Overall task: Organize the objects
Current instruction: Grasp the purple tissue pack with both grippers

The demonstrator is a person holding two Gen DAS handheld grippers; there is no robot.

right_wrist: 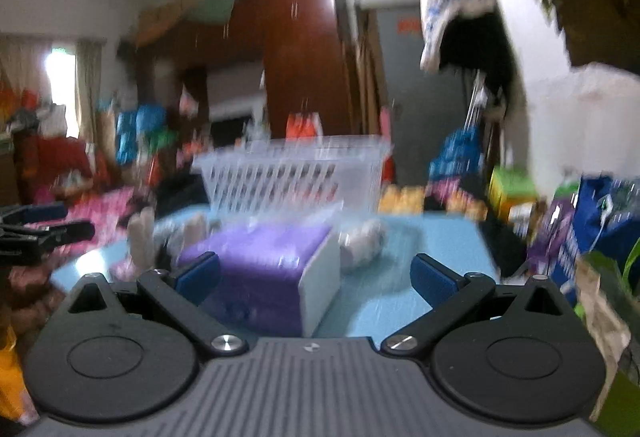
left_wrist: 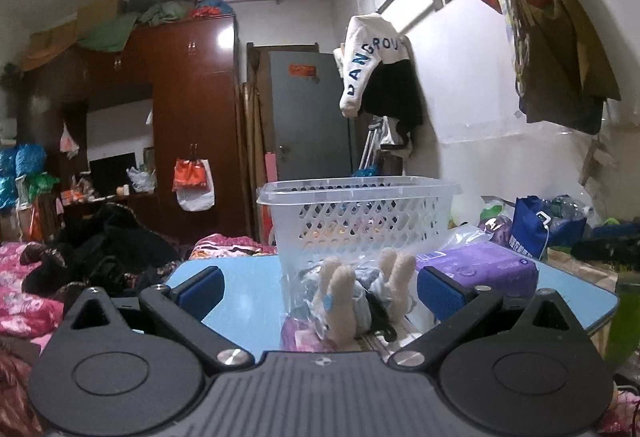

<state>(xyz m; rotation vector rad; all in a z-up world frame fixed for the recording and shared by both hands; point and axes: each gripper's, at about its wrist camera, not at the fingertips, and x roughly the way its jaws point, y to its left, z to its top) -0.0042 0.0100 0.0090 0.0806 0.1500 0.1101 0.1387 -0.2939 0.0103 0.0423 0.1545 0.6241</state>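
A clear plastic basket [left_wrist: 356, 213] stands on the blue table [left_wrist: 244, 301]. In front of it lies a plush toy in a clear bag [left_wrist: 352, 297] with its pale limbs up, between the jaws of my open, empty left gripper [left_wrist: 320, 287]. A purple packet [left_wrist: 480, 269] lies to its right. The right wrist view is blurred. There my right gripper [right_wrist: 316, 277] is open and empty, with the purple packet [right_wrist: 264, 273] just ahead between its jaws, the basket [right_wrist: 292, 173] behind, the plush toy [right_wrist: 144, 241] at left and a small pale object [right_wrist: 364, 241] beside the packet.
A bed with pink bedding and dark clothes [left_wrist: 80, 261] lies left of the table. A blue bag [left_wrist: 544, 225] and clutter sit right of it by the wall. A wardrobe [left_wrist: 192, 117] and grey door [left_wrist: 312, 117] stand behind. The left gripper shows at the right wrist view's left edge [right_wrist: 36, 229].
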